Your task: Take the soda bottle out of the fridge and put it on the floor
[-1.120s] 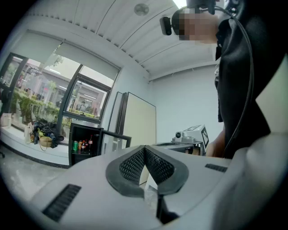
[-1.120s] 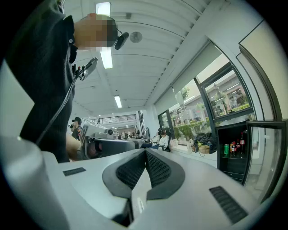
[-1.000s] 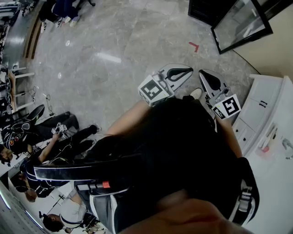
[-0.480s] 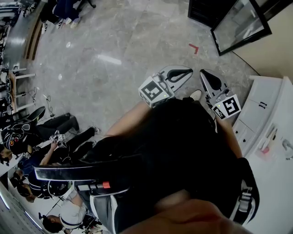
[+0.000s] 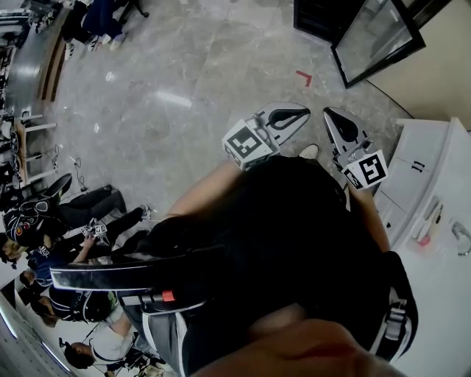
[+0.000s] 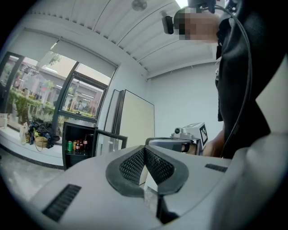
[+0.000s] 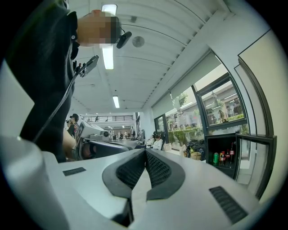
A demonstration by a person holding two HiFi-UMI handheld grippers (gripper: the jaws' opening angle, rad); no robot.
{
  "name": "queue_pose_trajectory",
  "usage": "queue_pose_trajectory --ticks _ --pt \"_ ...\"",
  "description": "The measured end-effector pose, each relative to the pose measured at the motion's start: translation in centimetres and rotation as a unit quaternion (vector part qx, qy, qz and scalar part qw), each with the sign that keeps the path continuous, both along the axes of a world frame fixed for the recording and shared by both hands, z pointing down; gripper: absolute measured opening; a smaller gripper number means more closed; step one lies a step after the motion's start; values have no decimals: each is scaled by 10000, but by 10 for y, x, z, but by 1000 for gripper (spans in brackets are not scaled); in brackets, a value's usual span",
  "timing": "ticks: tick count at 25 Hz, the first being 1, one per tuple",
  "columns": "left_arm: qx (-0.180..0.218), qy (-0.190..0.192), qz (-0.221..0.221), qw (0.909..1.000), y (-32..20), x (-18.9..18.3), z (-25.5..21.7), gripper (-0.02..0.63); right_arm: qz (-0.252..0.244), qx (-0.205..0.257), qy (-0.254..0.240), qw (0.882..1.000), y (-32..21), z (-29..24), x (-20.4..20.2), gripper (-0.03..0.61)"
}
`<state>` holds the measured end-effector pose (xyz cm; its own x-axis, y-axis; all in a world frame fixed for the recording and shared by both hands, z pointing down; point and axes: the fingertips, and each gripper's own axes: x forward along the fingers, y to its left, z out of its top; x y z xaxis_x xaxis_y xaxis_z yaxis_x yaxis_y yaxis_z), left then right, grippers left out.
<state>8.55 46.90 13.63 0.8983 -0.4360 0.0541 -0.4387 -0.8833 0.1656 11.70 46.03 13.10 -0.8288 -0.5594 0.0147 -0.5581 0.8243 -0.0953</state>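
Note:
A small black fridge (image 5: pixel 318 18) stands on the floor with its glass door (image 5: pixel 375 35) swung open. Inside it (image 6: pixel 77 146) I see dark soda bottles (image 6: pixel 84 143) with red labels beside a green can (image 6: pixel 69 145). The right gripper view also shows the bottles (image 7: pixel 232 152) and the can (image 7: pixel 216 157). My left gripper (image 5: pixel 294 115) and right gripper (image 5: pixel 333 121) are held side by side in front of the person's body, well short of the fridge. Both pairs of jaws are shut with nothing between them (image 6: pixel 144 164) (image 7: pixel 145 168).
The grey marble floor (image 5: pixel 199 81) spreads between me and the fridge, with a red corner mark (image 5: pixel 303 76) on it. A white cabinet (image 5: pixel 434 213) stands at the right. Several people sit at the left (image 5: pixel 81 221). Big windows (image 6: pixel 40 99) run behind the fridge.
The head view has shifted a little, so the fridge and red mark sit slightly further left and up. Both grippers stay shut and side by side.

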Motion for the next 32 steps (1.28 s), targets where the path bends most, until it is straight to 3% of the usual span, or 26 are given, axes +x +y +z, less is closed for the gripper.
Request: queue_pose_trajectory --ticks 8,17,24,32 --pt "43 -55 -181 9998 -21 50 -4 -3 -61 121 -181 9997 -22 -6 42 12" --pt "131 -188 -352 9991 -42 74 -7 -2 -355 60 -270 9990 -40 -3 61 13" --pt "109 -169 -355 9992 -83 58 1 -2 -276 28 -234 9993 -74 6 46 12" --pt "239 -113 -17 9996 -163 11 1 -2 155 -150 -105 9997 -149 12 9 12"
